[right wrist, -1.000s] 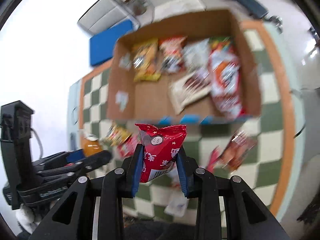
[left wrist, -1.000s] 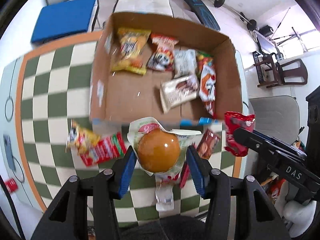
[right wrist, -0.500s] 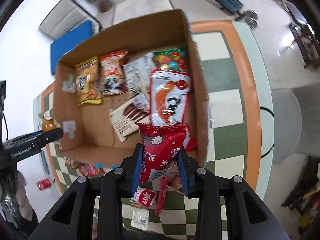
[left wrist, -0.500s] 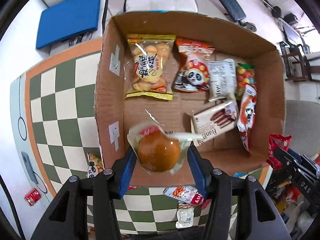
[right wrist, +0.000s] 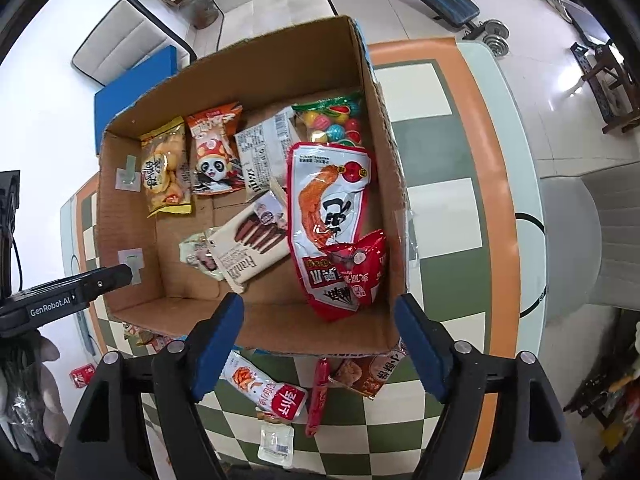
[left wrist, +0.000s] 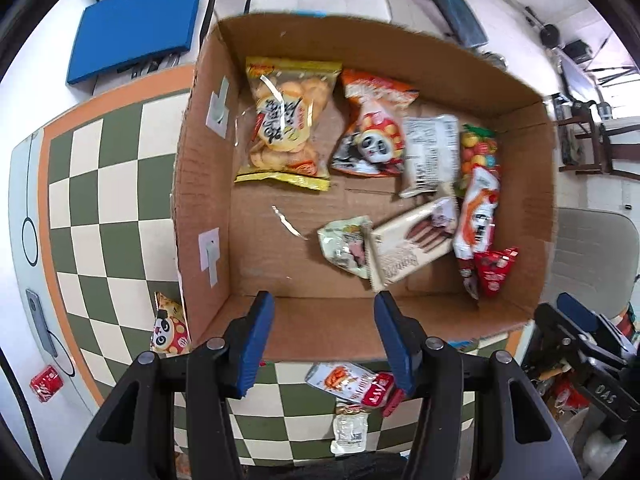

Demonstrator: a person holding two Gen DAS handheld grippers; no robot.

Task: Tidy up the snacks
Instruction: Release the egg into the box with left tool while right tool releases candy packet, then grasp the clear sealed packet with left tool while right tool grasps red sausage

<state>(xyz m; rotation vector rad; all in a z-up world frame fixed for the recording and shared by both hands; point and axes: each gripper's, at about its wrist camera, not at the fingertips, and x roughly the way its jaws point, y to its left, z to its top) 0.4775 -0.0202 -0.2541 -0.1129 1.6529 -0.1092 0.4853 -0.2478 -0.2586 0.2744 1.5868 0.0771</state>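
A cardboard box [left wrist: 200, 184] [right wrist: 120, 216] stands on the checkered table and holds several snack packs. My left gripper [left wrist: 324, 336] is open and empty above the box's near wall. The pale bun pack [left wrist: 346, 246] [right wrist: 196, 252] lies on the box floor beside a chocolate-stick pack [left wrist: 412, 246]. My right gripper [right wrist: 320, 340] is open and empty over the near right corner. The small red pack [right wrist: 360, 266] [left wrist: 496, 270] lies in the box on a large red-and-white pack [right wrist: 328, 208].
Loose snacks lie on the table [right wrist: 440, 160] in front of the box: a red-and-white pack [right wrist: 264, 388], a red stick [right wrist: 318, 396], a brown pack [right wrist: 368, 372], a clear sachet [right wrist: 276, 442]. A panda pack [left wrist: 168, 328] lies left of the box. Chairs stand beyond the table.
Both grippers opened over the box. The bun pack left my left gripper and the small red pack left my right gripper; both now lie inside the box.
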